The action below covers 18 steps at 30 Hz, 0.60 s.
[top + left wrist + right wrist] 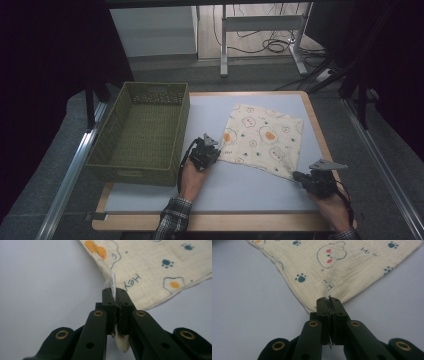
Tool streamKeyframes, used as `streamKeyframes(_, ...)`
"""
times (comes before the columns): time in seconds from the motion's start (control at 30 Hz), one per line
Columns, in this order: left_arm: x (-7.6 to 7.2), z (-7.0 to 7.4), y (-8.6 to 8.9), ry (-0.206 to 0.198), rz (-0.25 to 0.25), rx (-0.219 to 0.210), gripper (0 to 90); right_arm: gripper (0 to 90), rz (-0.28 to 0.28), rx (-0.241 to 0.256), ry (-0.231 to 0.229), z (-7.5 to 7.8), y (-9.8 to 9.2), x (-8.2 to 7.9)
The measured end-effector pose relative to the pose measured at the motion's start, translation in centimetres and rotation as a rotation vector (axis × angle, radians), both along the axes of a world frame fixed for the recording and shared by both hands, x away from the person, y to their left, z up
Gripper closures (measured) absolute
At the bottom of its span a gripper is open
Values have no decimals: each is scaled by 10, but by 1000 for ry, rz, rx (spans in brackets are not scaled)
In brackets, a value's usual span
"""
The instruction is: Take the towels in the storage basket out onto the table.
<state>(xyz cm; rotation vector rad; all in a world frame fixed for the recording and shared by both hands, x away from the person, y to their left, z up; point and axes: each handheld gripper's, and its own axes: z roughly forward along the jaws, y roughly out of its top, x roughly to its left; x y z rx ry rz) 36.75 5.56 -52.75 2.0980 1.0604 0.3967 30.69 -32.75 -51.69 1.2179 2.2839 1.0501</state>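
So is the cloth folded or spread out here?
Spread: the cloth lies flat in one layer on the table, each gripper pinching a near corner.

The cloth is cream, crinkled, matt cotton-like weave; its tag looks papery. The basket is rough woven green fibre; the tabletop is smooth, matt, wood-edged.

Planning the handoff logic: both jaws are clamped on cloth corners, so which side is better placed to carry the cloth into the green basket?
Left, probably. The left gripper holds the cloth at the corner right beside the basket. The right gripper grips the near right corner, across the table, so it would more likely follow.
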Motion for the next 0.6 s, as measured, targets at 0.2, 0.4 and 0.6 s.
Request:
streamKeyframes(0.2, -28, -1, 3, 5, -8, -18, 854, 870, 21, 18, 21, 1, -7, -9)
streamKeyframes(0.4, -55, -9, 13, 50, -3, -60, 853, 870, 51, 27, 17, 2, -8, -21)
streamKeyframes(0.6, -86, -11, 19, 46, -14, -78, 847, 870, 74, 38, 16, 5, -11, -37)
